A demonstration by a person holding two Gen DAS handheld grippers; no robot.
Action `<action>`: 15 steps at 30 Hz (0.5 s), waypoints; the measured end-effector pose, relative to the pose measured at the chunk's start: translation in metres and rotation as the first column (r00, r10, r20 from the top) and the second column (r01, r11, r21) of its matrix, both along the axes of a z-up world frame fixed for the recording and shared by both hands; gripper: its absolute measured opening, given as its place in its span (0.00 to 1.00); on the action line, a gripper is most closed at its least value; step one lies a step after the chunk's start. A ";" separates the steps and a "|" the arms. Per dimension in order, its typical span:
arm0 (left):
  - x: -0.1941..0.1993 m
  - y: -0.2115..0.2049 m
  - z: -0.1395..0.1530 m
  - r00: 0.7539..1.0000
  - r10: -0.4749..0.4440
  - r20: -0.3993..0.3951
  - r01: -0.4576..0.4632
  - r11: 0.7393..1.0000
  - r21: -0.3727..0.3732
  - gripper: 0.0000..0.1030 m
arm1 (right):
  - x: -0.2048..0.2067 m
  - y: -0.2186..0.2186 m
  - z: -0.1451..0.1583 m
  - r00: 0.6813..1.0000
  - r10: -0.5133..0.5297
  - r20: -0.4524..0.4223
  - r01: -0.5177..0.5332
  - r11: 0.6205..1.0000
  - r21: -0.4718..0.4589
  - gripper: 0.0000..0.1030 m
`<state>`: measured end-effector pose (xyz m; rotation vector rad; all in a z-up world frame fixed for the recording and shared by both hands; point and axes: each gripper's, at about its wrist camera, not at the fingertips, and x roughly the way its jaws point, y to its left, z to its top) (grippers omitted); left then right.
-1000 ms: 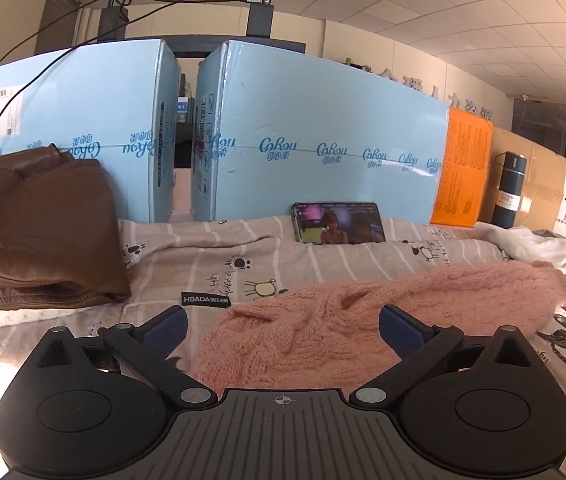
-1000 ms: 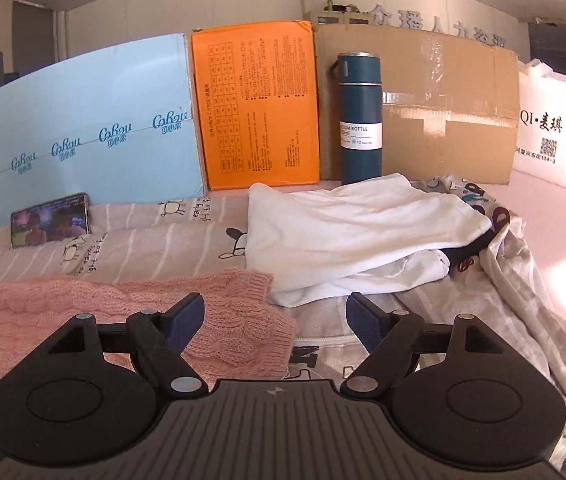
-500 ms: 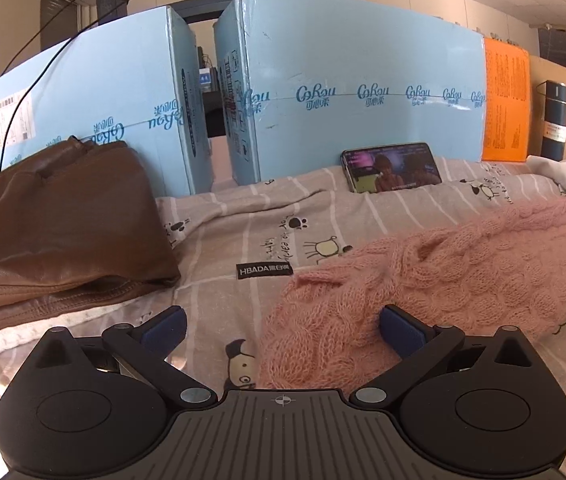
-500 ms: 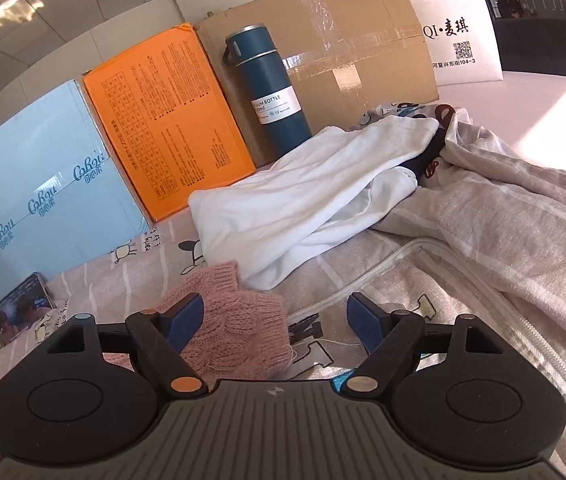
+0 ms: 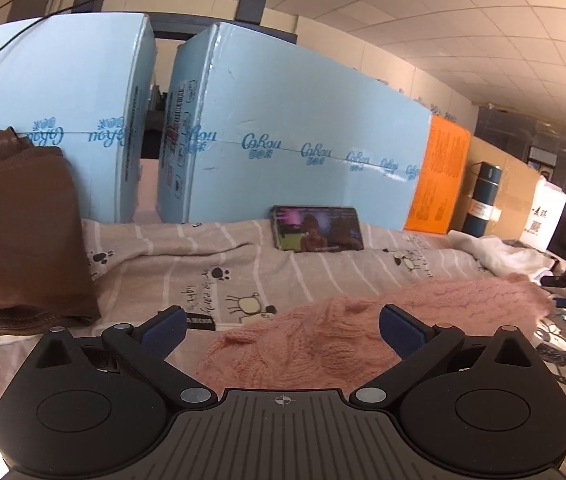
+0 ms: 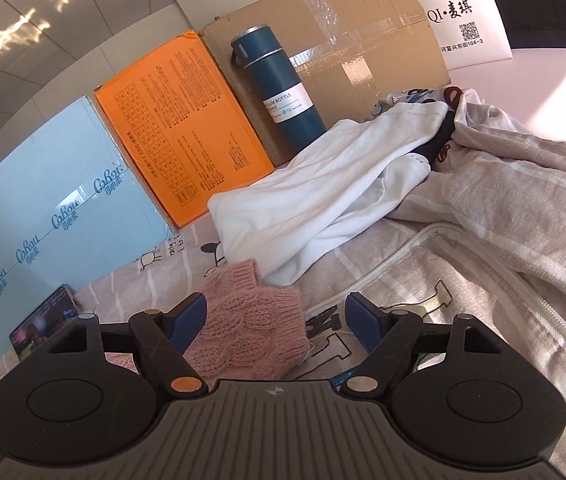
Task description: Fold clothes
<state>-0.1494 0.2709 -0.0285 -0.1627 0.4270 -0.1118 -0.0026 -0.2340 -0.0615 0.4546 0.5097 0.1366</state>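
So the pink knit sweater (image 5: pixel 363 332) lies stretched across the bed (image 5: pixel 243 264), along its near edge, one end under each gripper. Left gripper (image 5: pixel 281 326) has its fingers spread wide with nothing between them, hanging over one bunched end. Right gripper (image 6: pixel 275 320) is likewise spread and empty, with the ribbed cuff-like end (image 6: pixel 259 320) sitting right between its fingers.

Handling-wise I'd guess it's light, floppy and stretchy: chunky knit snags and sags, so pinch the ribbed hem or cuff, not loose middle fabric.

The left view alone shows the brown leather garment (image 5: pixel 19 232) stacked toward the bed's left edge, plus the phone (image 5: pixel 317 228) propped against the blue boxes (image 5: pixel 291 152) at the far edge. The right view gives the white garment (image 6: pixel 323 192) just past the cuff, the zipped cartoon-print fabric (image 6: pixel 483 272) and the blue bottle (image 6: pixel 279 88) up close.
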 end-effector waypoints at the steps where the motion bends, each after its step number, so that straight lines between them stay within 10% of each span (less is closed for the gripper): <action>1: 0.004 -0.006 -0.004 1.000 -0.006 -0.028 0.007 1.000 0.030 1.00 | 0.001 0.004 0.000 1.000 0.024 -0.012 -0.024 1.000 -0.016 0.72; 7: 0.011 -0.021 -0.012 0.997 -0.015 -0.079 0.023 0.994 0.108 0.91 | -0.001 0.017 0.001 0.997 0.070 -0.030 -0.072 0.993 -0.089 0.20; 9: 0.011 -0.021 -0.012 0.997 -0.025 -0.072 0.033 0.994 0.103 0.46 | -0.005 0.019 0.003 0.997 0.081 -0.012 -0.082 0.991 -0.101 0.15; 11: 0.010 -0.021 -0.010 0.998 -0.022 -0.059 0.028 0.994 0.103 0.26 | -0.008 0.025 0.012 0.995 0.091 0.040 -0.084 0.986 -0.145 0.14; 15: 0.007 -0.018 -0.004 1.000 0.018 0.001 -0.018 0.994 0.109 0.19 | -0.009 0.037 0.029 0.986 0.104 0.131 -0.075 0.975 -0.210 0.13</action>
